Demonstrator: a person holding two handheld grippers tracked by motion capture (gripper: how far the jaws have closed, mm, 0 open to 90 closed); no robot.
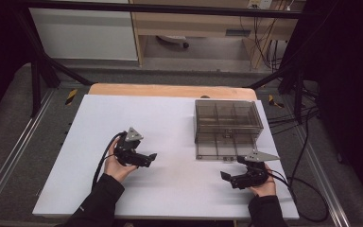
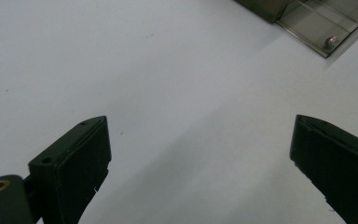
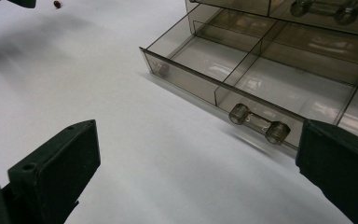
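Observation:
A smoky clear drawer cabinet (image 1: 227, 120) stands at the back right of the white table (image 1: 137, 118). Its bottom drawer (image 1: 223, 151) is pulled out toward me. In the right gripper view that drawer (image 3: 261, 79) shows divided compartments that look bare, and a clear bar handle (image 3: 258, 123) on its front. My right gripper (image 1: 224, 176) lies low in front of the drawer, pointing left, and its jaws (image 3: 199, 126) stand wide apart over bare table. My left gripper (image 1: 153, 156) is held left of the middle, pointing right. It is open (image 2: 200, 123) with nothing between the jaws, and a drawer corner (image 2: 317, 23) shows far off.
A small dark red thing (image 3: 57, 4) lies on the table far ahead of the right gripper; what it is I cannot tell. A wooden edge (image 1: 170, 90) borders the table's back. Black frame bars and cables (image 1: 307, 142) run around the sides.

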